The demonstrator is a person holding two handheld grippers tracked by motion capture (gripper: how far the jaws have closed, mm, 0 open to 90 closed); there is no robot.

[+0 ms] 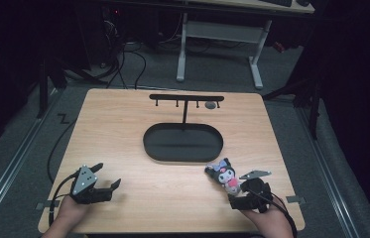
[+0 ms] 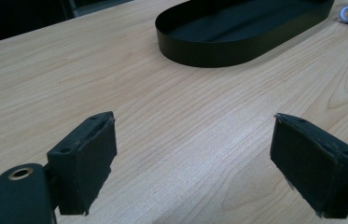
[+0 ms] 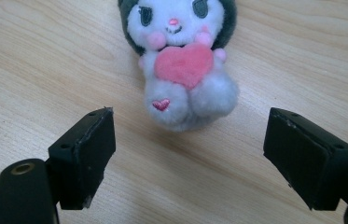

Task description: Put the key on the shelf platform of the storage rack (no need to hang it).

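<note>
Pale wood-grain table (image 1: 123,129) in a dark room, with a second desk frame on the floor beyond its far edge.

Item one — plush toy (image 1: 223,174), count one: dark hood, white face, pink heart held at the chest. It lies on the table near the right end of the near edge, just off the near right rim of the tray and just ahead of the right gripper. In the right gripper view the plush toy (image 3: 185,65) sits beyond the pads, apart from both.

Right gripper (image 1: 246,194), count one: jaws spread wide, nothing between them. Judged step: the approach to the toy, grasp not yet made. The next move calls for the gripper to go forward until the pads flank the soft body, then to close on it.

Left gripper (image 1: 107,174), count one: near the left end of the near edge, jaws wide apart and empty over bare wood.

Tray (image 1: 182,156), count one: black, oval, shallow, empty, at the table's middle.

Rack (image 1: 186,99), count one — a black T-shaped stand rising from the tray's far side, with several small pegs under its crossbar.
</note>
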